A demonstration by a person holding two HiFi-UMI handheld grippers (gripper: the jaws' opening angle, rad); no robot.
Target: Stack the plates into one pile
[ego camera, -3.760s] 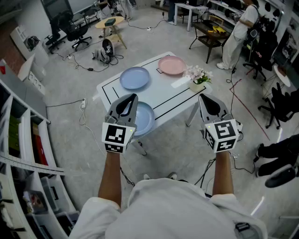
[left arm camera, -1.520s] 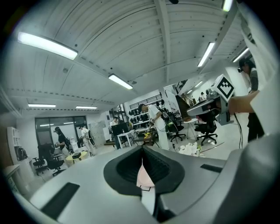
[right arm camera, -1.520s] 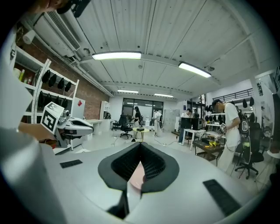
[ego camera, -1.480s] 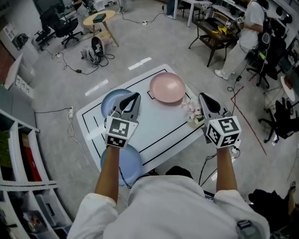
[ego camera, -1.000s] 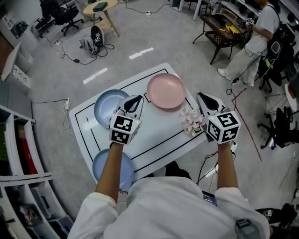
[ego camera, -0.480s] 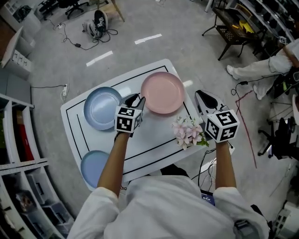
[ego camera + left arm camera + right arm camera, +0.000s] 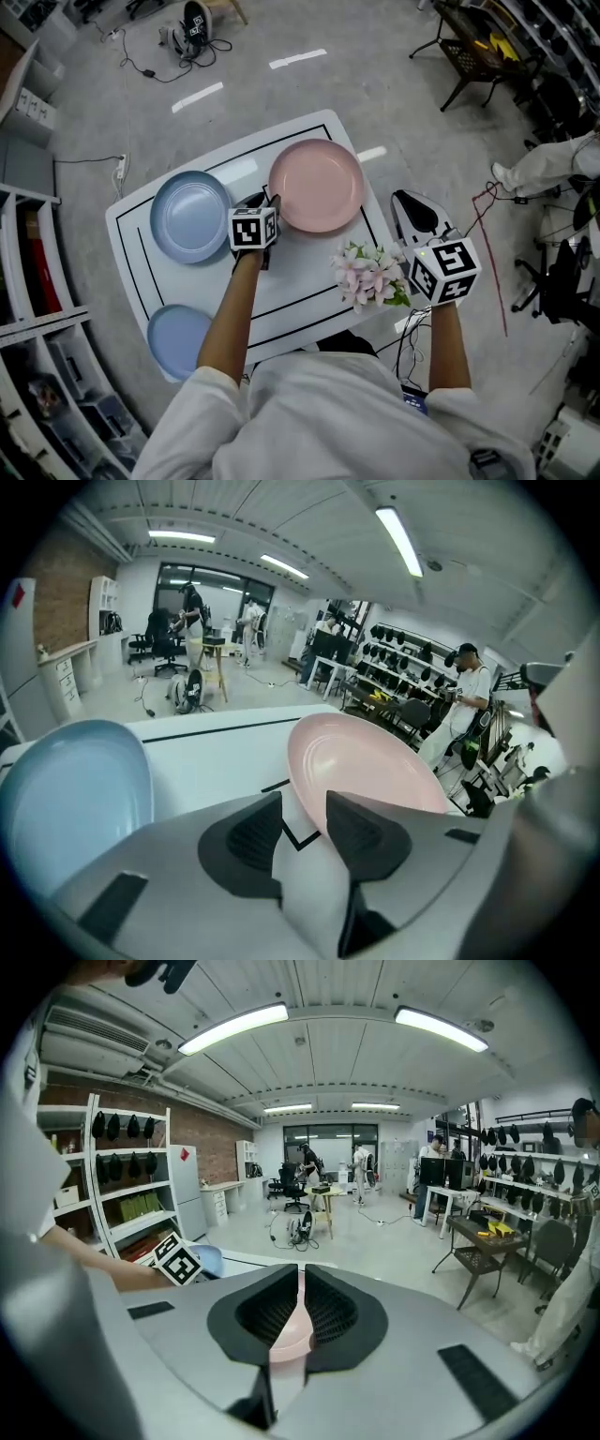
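A pink plate (image 7: 316, 185) lies at the far right of the white table (image 7: 300, 272). A blue plate (image 7: 190, 216) lies to its left, and a second blue plate (image 7: 178, 339) sits at the near left corner. My left gripper (image 7: 263, 200) is low at the pink plate's (image 7: 366, 761) left rim. Its jaws are opening; the rim shows at the mouth of the gap, and the pads (image 7: 255, 834) do not press on it. My right gripper (image 7: 405, 197) hangs off the table's right side, apart from the plate. Its jaws stand a narrow slit apart, and the pink plate (image 7: 286, 1330) shows through it.
A bunch of pale pink flowers (image 7: 367, 275) stands at the table's near right edge, between my right gripper and the plates. Shelving (image 7: 28, 309) runs along the left. A person's legs (image 7: 553, 164), a red cable (image 7: 492, 253) and a black rack (image 7: 478, 56) are to the right.
The left gripper has reached forward to the pink plate's rim and its jaws have spread apart. The right gripper stayed beside the flowers. The view has shifted so the table sits nearer.
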